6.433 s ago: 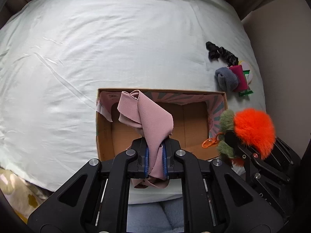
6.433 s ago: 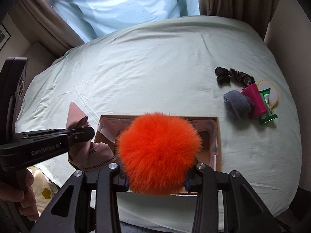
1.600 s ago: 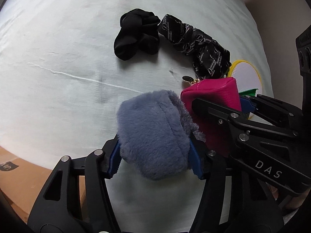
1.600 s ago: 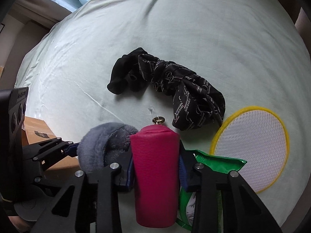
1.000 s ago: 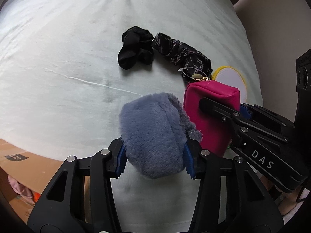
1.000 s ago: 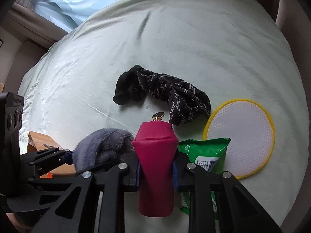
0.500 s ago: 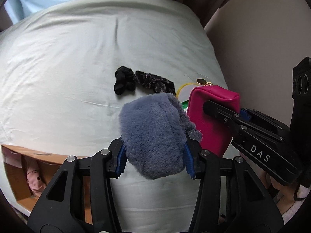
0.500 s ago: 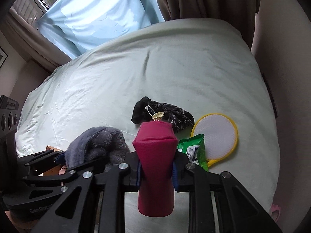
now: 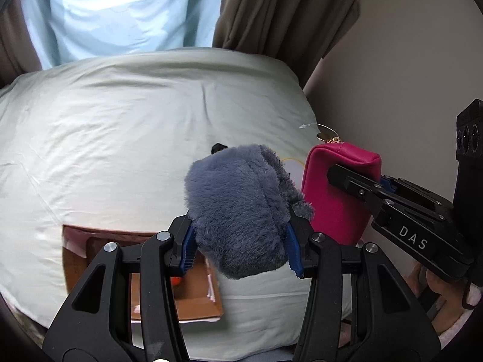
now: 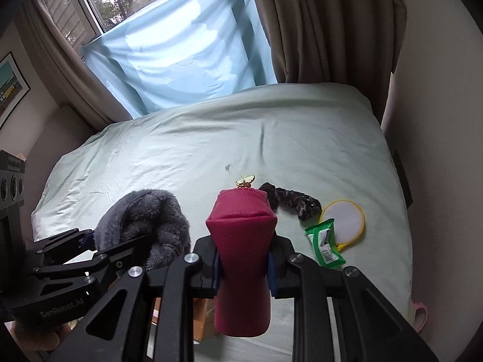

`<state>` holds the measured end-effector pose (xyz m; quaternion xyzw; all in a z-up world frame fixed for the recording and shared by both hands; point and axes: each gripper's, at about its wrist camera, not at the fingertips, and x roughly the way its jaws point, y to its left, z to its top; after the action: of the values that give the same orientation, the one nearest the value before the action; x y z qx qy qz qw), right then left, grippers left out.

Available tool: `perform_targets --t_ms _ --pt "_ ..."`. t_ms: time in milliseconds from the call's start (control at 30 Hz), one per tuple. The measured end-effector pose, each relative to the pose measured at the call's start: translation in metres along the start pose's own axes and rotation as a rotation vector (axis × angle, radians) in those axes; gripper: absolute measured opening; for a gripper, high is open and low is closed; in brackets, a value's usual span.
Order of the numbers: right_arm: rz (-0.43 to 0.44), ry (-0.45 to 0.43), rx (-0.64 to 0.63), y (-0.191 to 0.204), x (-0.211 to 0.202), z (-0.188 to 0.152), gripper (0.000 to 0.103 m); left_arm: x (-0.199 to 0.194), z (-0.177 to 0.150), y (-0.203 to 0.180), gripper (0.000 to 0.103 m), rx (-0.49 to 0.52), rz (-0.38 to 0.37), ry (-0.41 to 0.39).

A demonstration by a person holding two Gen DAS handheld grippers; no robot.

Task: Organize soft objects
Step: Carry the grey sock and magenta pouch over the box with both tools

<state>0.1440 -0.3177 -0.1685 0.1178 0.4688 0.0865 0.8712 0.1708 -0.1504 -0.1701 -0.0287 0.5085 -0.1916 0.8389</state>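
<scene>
**Both claws loaded and held above the bed**

Left wrist view: the left gripper point(image 9: 240, 241) is pinched on a grey furry pouch point(image 9: 241, 208), its blue pads pressed into the fur on either side. The pouch's long axis runs forward along the fingers, its rounded far end pointing away from the camera and slightly up, and it hangs clear of the pale green bed sheet point(image 9: 120, 138). Below and to the left, an open cardboard box point(image 9: 193, 301) rests on the sheet near the bed's near edge, partly hidden behind the fingers. To the right, the right gripper point(image 9: 347, 181) clamps a magenta pouch point(image 9: 335, 193), just beside the grey one.

Right wrist view: the right gripper point(image 10: 243, 267) squeezes the magenta pouch point(image 10: 241, 241) at its middle, narrowing it there. The pouch stands with its long axis along the fingers, its gold zipper charm point(image 10: 246, 180) at the far end. The grey furry pouch point(image 10: 145, 220) sits to the left in the left gripper point(image 10: 90, 241). On the sheet point(image 10: 211, 138) farther right lie a black patterned scrunchie point(image 10: 289, 200), a green packet point(image 10: 324, 242) and a yellow-rimmed white round pad point(image 10: 344, 215), close together.
</scene>
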Motion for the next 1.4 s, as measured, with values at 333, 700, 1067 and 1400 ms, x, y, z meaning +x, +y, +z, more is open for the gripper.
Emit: perform_targets --t_ms 333,700,1067,1400 --pt "0.071 0.033 0.033 0.105 0.01 -0.034 0.022 -0.054 -0.039 0.104 0.044 -0.012 0.076 0.031" --pt "0.037 0.181 0.084 0.174 0.094 -0.097 0.022 -0.004 -0.091 0.212 0.045 0.006 0.124 0.201" --pt "-0.028 0.318 0.144 0.184 0.179 -0.126 0.022 0.09 -0.129 0.248 0.045 0.103 0.106 0.377" --pt "-0.017 0.479 0.156 0.177 0.238 -0.134 0.024 0.124 -0.139 0.246 0.058 0.156 0.137 0.448"
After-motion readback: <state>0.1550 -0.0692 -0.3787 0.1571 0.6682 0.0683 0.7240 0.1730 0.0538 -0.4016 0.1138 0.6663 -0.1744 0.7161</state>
